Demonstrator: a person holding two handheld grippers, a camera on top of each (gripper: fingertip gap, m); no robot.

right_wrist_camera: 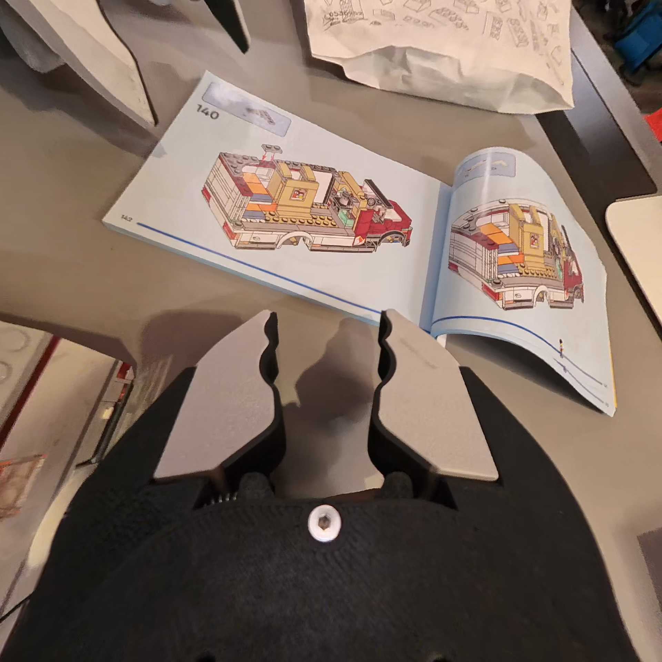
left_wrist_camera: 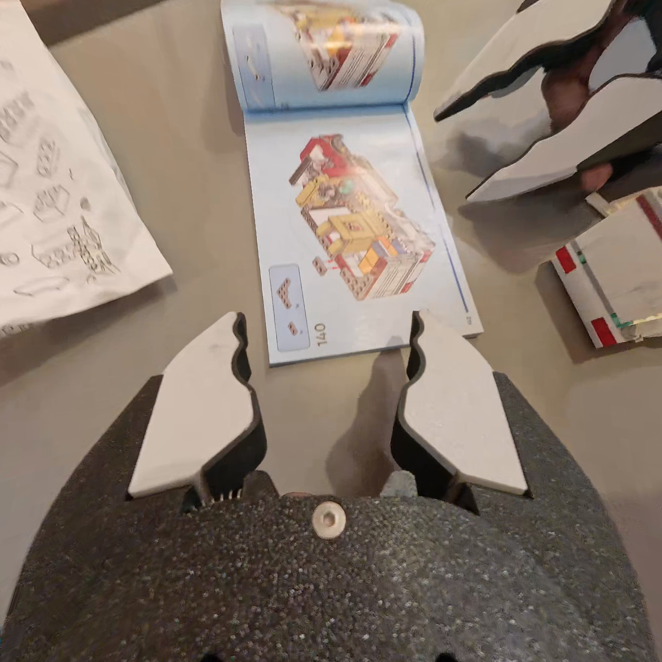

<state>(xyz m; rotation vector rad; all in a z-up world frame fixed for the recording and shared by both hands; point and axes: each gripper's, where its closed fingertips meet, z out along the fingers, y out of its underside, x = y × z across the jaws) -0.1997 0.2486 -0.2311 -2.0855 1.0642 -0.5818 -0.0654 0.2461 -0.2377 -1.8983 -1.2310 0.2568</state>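
Booklet (right_wrist_camera: 286, 222) of building steps lies open on the grey surface (right_wrist_camera: 89, 286), its flat page showing a red-and-white brick van, the far page curling up beside the spine (the paper does not lie flat there). Both hand-held grippers hang above the surface at the booklet's edges, and neither touches it or holds anything.

The left hand-held gripper (left_wrist_camera: 327, 331) has its jaws spread wide over the booklet's short near edge, with only the page and bare surface between the fingers. The right hand-held gripper (right_wrist_camera: 327, 331) stands with jaws parted just off the booklet's long edge, close to the spine; between its fingers lies only surface and shadow.

Beside the booklet, on the right hand-held gripper's side, sits a partly built white brick model (left_wrist_camera: 616, 286) with red patches, and that gripper hovers just above it in the left wrist view. On the booklet's other side lies a white paper bag (right_wrist_camera: 447, 53) printed with outlines of bricks, crumpled. No loose brick shows near either gripper
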